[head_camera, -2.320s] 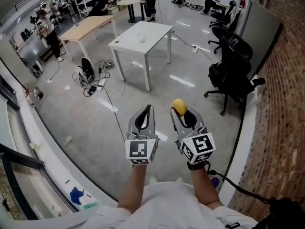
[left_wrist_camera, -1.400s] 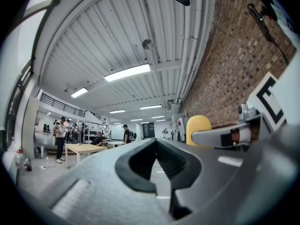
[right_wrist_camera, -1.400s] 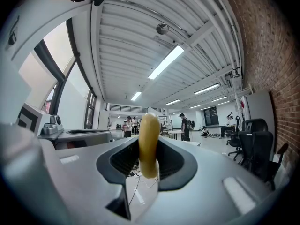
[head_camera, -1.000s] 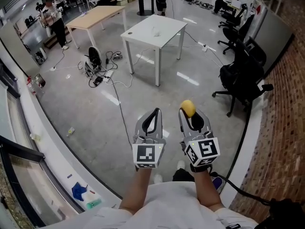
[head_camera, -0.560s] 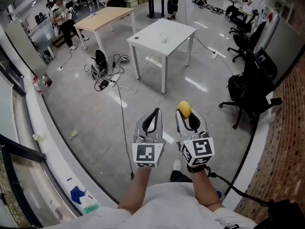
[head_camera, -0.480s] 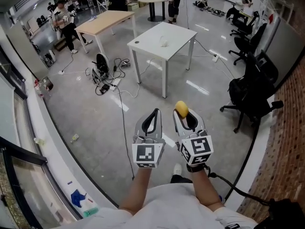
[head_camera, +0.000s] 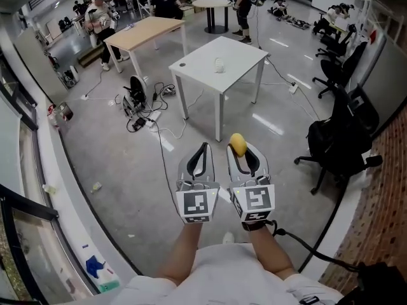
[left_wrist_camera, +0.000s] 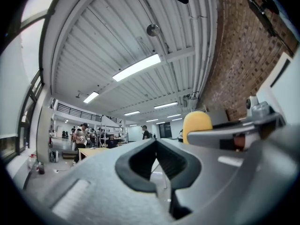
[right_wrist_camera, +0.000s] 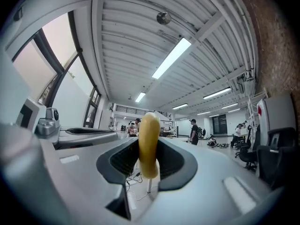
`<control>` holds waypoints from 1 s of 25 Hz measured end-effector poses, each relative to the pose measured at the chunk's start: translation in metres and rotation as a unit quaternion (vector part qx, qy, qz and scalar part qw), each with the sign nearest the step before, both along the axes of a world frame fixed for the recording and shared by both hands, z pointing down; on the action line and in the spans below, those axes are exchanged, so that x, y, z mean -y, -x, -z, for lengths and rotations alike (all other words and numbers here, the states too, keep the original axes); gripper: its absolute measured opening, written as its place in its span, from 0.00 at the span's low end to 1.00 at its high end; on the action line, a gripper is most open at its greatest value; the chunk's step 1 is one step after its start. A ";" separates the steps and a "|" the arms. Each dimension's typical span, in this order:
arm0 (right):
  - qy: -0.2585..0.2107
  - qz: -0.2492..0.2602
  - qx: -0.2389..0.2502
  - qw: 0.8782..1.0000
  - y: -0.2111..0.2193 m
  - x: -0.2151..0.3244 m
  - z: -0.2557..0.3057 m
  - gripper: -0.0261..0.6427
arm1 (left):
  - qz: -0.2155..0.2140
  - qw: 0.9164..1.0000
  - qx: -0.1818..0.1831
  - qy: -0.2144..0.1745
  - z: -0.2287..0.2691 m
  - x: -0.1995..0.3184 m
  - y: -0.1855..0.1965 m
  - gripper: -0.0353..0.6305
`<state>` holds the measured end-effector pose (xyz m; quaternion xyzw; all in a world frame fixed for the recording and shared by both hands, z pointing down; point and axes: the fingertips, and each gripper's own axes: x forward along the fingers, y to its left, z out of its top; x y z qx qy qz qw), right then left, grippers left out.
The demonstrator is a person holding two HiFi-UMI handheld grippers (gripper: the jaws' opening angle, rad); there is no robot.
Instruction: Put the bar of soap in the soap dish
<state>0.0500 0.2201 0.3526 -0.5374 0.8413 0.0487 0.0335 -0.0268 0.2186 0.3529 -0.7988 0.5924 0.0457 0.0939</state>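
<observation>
The yellow bar of soap [head_camera: 238, 144] stands on edge between the pads of my right gripper [head_camera: 239, 151], which is shut on it; the right gripper view shows the soap [right_wrist_camera: 149, 144] pinched at the jaws' tips [right_wrist_camera: 149, 151]. My left gripper [head_camera: 202, 155] is held beside it at the same height, its jaws shut with nothing between them [left_wrist_camera: 156, 143]. From the left gripper view the soap [left_wrist_camera: 197, 121] shows off to the right. Ahead stands a white table [head_camera: 238, 51] with a small white object [head_camera: 219, 64] on it, too small to identify.
Black office chairs [head_camera: 340, 138] stand to the right by a brick wall [head_camera: 381, 196]. Cables and a device [head_camera: 137, 100] lie on the grey floor left of the white table. A wooden table [head_camera: 143, 30] and several people are farther back. A window ledge [head_camera: 57, 189] runs along the left.
Both grippers have travelled forward together across the floor, and the white table now lies closer and more centred ahead. The soap stays in the right gripper.
</observation>
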 end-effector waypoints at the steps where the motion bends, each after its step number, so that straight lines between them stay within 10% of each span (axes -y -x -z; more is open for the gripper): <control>1: 0.002 -0.002 0.002 1.000 -0.005 0.005 -0.004 0.21 | 0.003 1.000 -0.001 0.005 -0.004 0.006 -0.003 0.05; 14: 0.064 -0.062 0.033 0.995 -0.071 0.095 -0.063 0.21 | -0.002 0.999 0.009 0.044 -0.044 0.094 -0.039 0.05; 25: 0.080 -0.077 -0.001 0.994 -0.065 0.259 -0.066 0.21 | -0.040 0.998 -0.037 0.032 -0.029 0.268 -0.045 0.05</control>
